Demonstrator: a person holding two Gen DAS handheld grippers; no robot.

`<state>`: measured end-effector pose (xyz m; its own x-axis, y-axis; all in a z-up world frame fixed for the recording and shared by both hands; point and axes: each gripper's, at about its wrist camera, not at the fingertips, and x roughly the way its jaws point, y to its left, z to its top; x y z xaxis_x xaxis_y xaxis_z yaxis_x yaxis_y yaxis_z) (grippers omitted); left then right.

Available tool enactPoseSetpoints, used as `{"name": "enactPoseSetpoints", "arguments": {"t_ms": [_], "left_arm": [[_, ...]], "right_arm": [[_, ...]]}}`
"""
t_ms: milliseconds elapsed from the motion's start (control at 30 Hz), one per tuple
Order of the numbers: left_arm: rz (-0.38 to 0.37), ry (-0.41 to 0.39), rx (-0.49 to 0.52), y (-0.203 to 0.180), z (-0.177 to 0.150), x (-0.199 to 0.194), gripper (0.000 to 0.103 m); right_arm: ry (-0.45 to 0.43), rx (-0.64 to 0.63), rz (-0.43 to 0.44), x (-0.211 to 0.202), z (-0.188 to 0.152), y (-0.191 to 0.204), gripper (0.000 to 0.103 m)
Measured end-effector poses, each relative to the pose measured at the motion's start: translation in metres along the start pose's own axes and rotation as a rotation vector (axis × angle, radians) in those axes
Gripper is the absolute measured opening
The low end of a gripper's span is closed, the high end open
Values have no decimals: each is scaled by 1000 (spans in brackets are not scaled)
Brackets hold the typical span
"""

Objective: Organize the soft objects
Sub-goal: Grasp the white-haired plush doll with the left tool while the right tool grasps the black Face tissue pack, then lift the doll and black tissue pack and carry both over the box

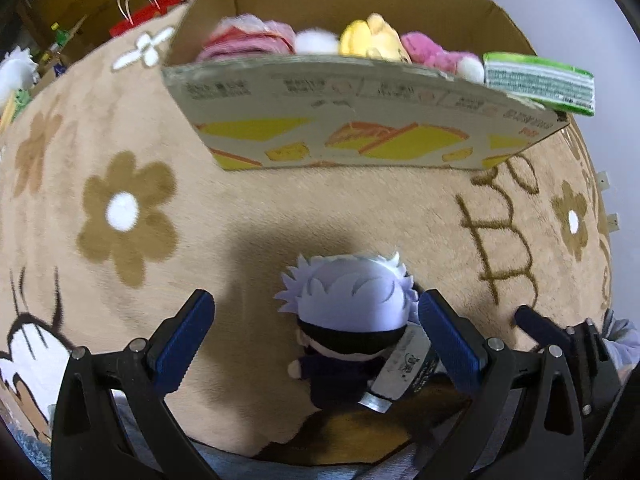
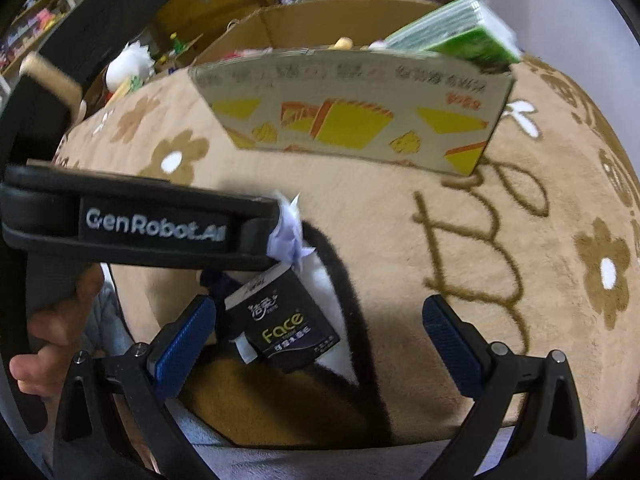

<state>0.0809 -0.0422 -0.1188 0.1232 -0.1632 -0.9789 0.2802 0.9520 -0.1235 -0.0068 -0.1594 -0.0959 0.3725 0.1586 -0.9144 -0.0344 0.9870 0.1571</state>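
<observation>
Here, left gripper [image 1: 316, 340] gapes wide, grasping nothing, white-haired plush doll [image 1: 348, 320] between its fingers beside right pad | right gripper [image 2: 320, 340] wide apart, unladen, black tissue pack [image 2: 288, 328] near left finger | cardboard box [image 1: 360, 120] of plush toys beyond on flowered blanket [image 1: 160, 280]

"GenRobot.AI" on black device [image 2: 152, 228]; "Face" on tissue pack [image 2: 286, 326].

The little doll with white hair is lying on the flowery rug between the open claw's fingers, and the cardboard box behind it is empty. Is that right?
Not quite. The cardboard box isn't empty: the left wrist view shows pink and yellow plush toys inside it. The rest is right: the white-haired doll lies on the flowery rug between the open left claw fingers.
</observation>
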Motion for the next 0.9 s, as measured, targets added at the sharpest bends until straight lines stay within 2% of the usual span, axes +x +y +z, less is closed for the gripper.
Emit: {"name": "enactPoseSetpoints", "arguments": {"t_ms": [133, 267, 367, 433, 500, 600, 767, 900], "left_arm": [[-55, 24, -15, -2, 1, 8, 101], [-62, 39, -15, -6, 2, 16, 100], [-50, 60, -17, -7, 2, 26, 99], [-57, 71, -22, -9, 3, 32, 94], [-70, 88, -34, -8, 3, 36, 89], [-88, 95, -39, -9, 2, 40, 83], [-119, 77, -30, -15, 0, 38, 63], [-122, 61, -24, -15, -2, 35, 60]], "right_arm": [[35, -18, 10, 13, 0, 5, 102], [79, -21, 20, 28, 0, 7, 93], [106, -12, 36, 36, 1, 5, 81], [120, -5, 40, 40, 1, 4, 66], [132, -2, 44, 43, 1, 4, 55], [135, -7, 44, 44, 0, 6, 55], [120, 8, 30, 41, 0, 7, 54], [104, 20, 25, 35, -2, 5, 54]]}}
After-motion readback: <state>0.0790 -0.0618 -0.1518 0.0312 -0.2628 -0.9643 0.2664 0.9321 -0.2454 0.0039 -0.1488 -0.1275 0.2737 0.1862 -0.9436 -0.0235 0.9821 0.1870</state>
